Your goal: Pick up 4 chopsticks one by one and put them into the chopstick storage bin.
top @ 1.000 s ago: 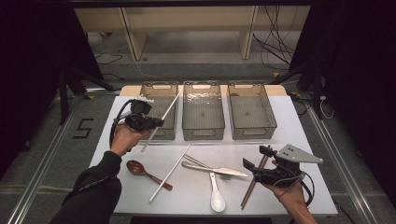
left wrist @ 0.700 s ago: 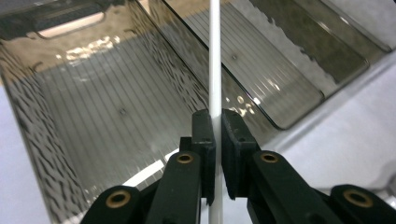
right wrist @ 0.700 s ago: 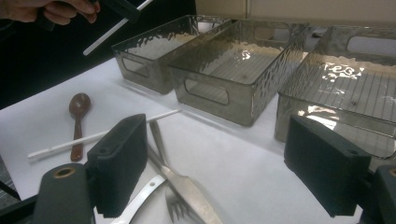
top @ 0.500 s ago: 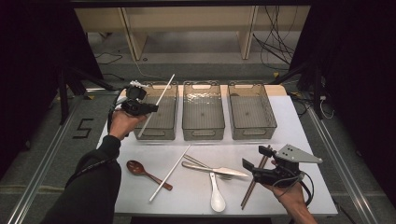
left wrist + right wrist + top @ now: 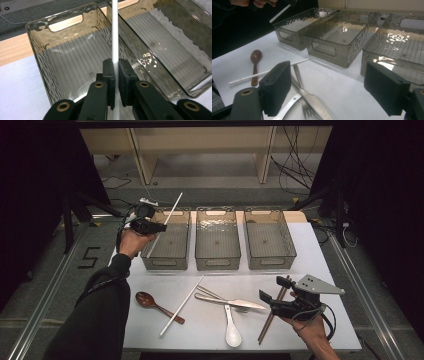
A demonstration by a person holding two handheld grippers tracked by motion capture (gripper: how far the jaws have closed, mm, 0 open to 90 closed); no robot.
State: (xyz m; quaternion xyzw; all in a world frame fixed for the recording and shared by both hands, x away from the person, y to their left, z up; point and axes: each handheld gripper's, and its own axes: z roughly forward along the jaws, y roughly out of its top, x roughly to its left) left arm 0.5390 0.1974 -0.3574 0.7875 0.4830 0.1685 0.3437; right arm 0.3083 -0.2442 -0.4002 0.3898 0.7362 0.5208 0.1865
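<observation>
Nearest the table's (image 5: 330,270) front edge: right gripper (image 5: 272,295), jaws spread wide and empty, hovering above two brown chopsticks (image 5: 270,317). Just left of those: one white ceramic spoon (image 5: 231,330), one knife (image 5: 235,303), one fork (image 5: 215,294), one white chopstick (image 5: 181,306), one brown wooden spoon (image 5: 150,302). Beyond, three smoky clear plastic bins side by side. Above the left bin (image 5: 167,247): left gripper (image 5: 159,226) clenched on a second white chopstick (image 5: 170,215), slim, smooth and straight, tilted up and away, clamped near its middle. Left forearm stretched forward, sleeve dark.
</observation>
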